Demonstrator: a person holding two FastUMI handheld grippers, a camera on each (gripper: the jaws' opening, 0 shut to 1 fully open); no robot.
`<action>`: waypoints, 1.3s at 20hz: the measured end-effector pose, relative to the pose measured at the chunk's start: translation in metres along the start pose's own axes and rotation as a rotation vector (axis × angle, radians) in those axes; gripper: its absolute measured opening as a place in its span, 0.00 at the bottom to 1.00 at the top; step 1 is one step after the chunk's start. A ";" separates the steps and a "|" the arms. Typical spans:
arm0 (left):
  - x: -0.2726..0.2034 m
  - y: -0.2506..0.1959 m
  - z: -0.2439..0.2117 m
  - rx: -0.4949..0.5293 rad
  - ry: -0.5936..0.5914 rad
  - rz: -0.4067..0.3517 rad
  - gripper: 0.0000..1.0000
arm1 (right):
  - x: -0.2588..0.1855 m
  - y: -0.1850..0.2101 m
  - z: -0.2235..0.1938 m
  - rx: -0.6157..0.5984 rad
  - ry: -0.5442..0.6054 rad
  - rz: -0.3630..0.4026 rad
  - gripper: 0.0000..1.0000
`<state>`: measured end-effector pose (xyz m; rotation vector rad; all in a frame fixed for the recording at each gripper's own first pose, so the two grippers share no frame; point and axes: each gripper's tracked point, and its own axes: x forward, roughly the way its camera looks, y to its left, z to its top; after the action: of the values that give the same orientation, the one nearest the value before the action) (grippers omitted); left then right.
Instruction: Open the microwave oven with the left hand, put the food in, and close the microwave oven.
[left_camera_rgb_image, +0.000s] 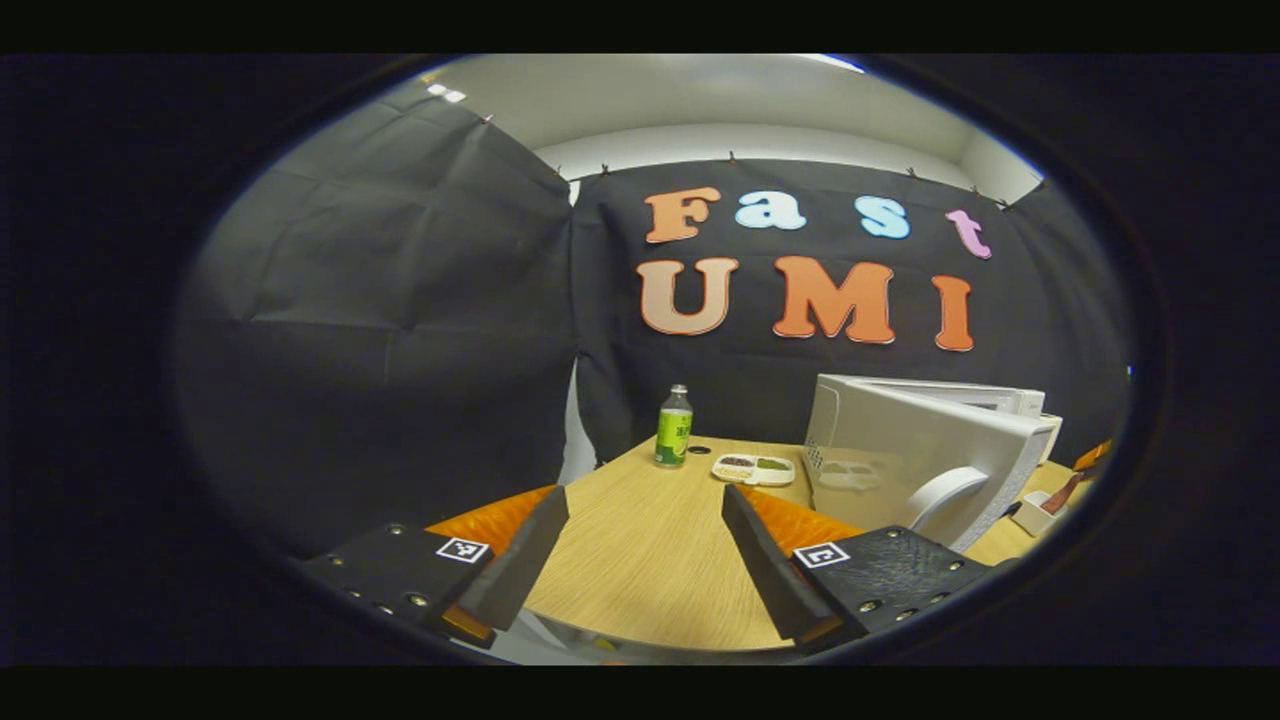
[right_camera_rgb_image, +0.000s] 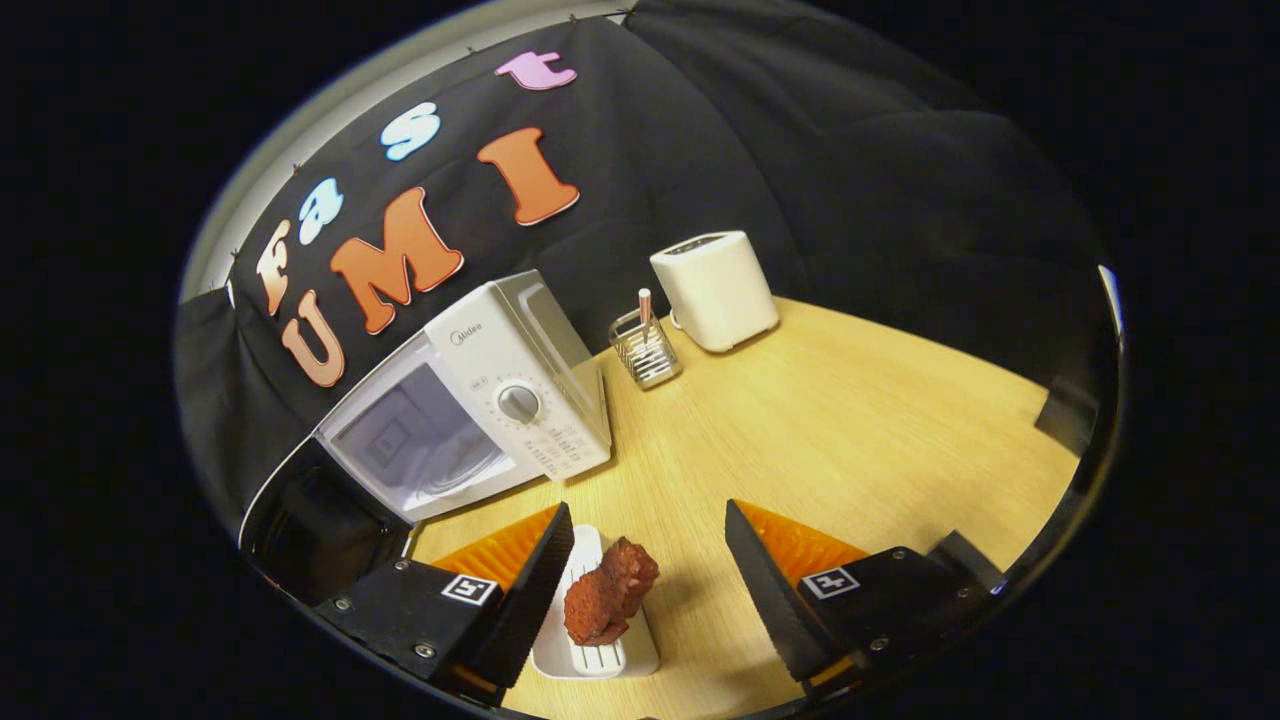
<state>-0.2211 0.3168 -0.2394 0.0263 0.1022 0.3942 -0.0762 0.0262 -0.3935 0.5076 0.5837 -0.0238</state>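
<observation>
The white microwave (right_camera_rgb_image: 520, 370) stands on the wooden table with its door (right_camera_rgb_image: 310, 530) swung wide open, so the cavity (right_camera_rgb_image: 410, 440) and its glass plate show. A reddish-brown piece of food (right_camera_rgb_image: 610, 590) sits on a small white dish (right_camera_rgb_image: 590, 655) in front of it. My right gripper (right_camera_rgb_image: 648, 510) is open, and the dish lies between its fingers, close to the left one. In the left gripper view the open door (left_camera_rgb_image: 890, 450) with its curved handle (left_camera_rgb_image: 940, 495) is at the right. My left gripper (left_camera_rgb_image: 645, 497) is open over the table, holding nothing.
A green bottle (left_camera_rgb_image: 674, 427) and a compartment tray of food (left_camera_rgb_image: 753, 469) stand at the table's far side. A white toaster (right_camera_rgb_image: 715, 290) and a wire holder (right_camera_rgb_image: 645, 350) sit right of the microwave. Bare tabletop (right_camera_rgb_image: 850, 430) lies to the right.
</observation>
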 end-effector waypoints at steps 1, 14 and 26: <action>0.002 -0.001 -0.001 -0.006 0.003 -0.003 0.94 | 0.002 0.002 -0.005 0.039 0.009 0.011 0.94; 0.009 0.011 -0.010 -0.047 0.034 0.013 0.93 | -0.016 0.042 0.032 0.208 -0.148 0.050 0.13; 0.014 0.007 -0.013 -0.059 0.037 -0.023 0.94 | -0.024 0.166 0.062 0.167 -0.214 0.250 0.13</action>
<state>-0.2129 0.3288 -0.2536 -0.0399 0.1273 0.3750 -0.0368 0.1403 -0.2610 0.7282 0.3071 0.1104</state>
